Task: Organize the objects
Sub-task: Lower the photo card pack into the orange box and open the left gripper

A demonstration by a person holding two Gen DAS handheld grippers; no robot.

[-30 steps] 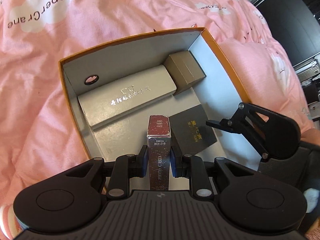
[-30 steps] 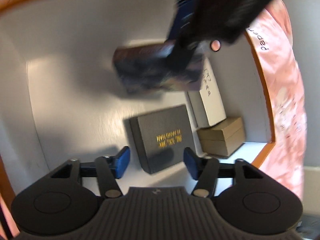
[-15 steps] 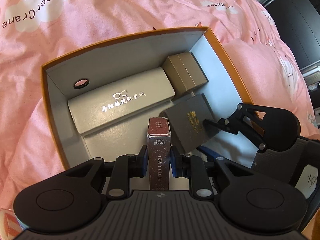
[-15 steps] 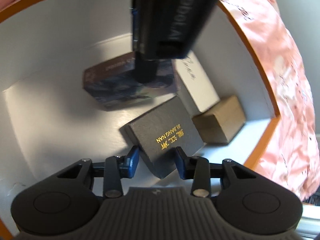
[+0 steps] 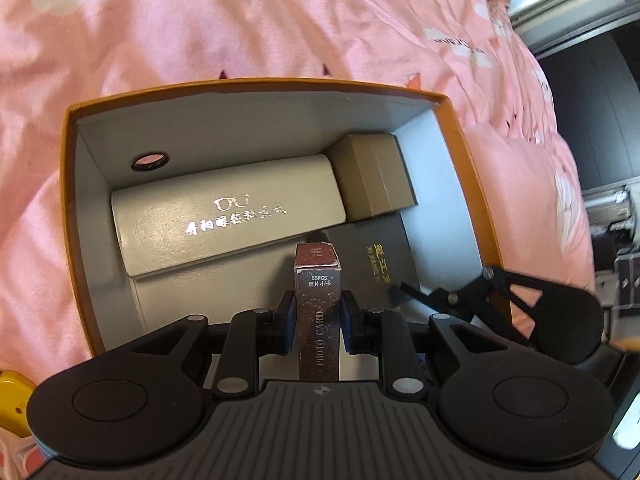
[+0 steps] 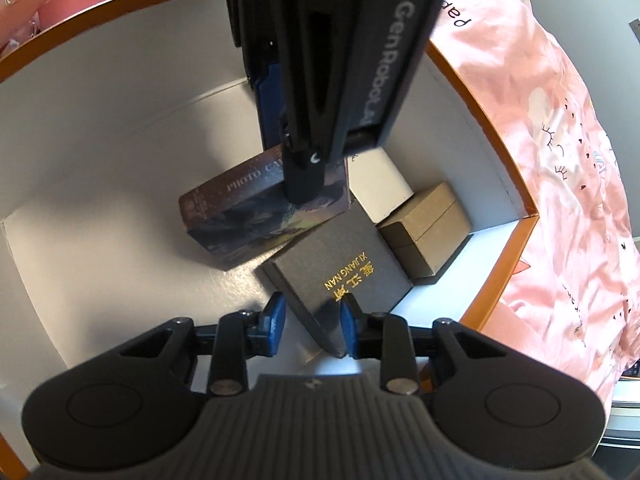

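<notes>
An orange box [image 5: 452,128] with a grey inside lies on the pink bedding. In it are a long cream glasses case [image 5: 224,216], a tan box [image 5: 372,176] and a black box with gold lettering [image 5: 380,256]. My left gripper [image 5: 317,322] is shut on a dark red photo card pack [image 5: 317,312], held on edge over the box floor. In the right wrist view my right gripper [image 6: 310,322] is shut on the near corner of the black box [image 6: 340,276], which lies next to the tan box [image 6: 428,228]. The photo card pack [image 6: 256,208] shows there too, under the left gripper's body.
Pink bedding [image 5: 240,24] with cloud prints surrounds the box. A yellow object [image 5: 12,400] lies at the lower left edge. Dark furniture [image 5: 592,112] stands at the far right. A round hole [image 5: 150,161] is in the box's far wall.
My right gripper has closed on the black box and shifted it toward the tan box at the right wall. The left gripper keeps hold of the photo card pack inside the box.
</notes>
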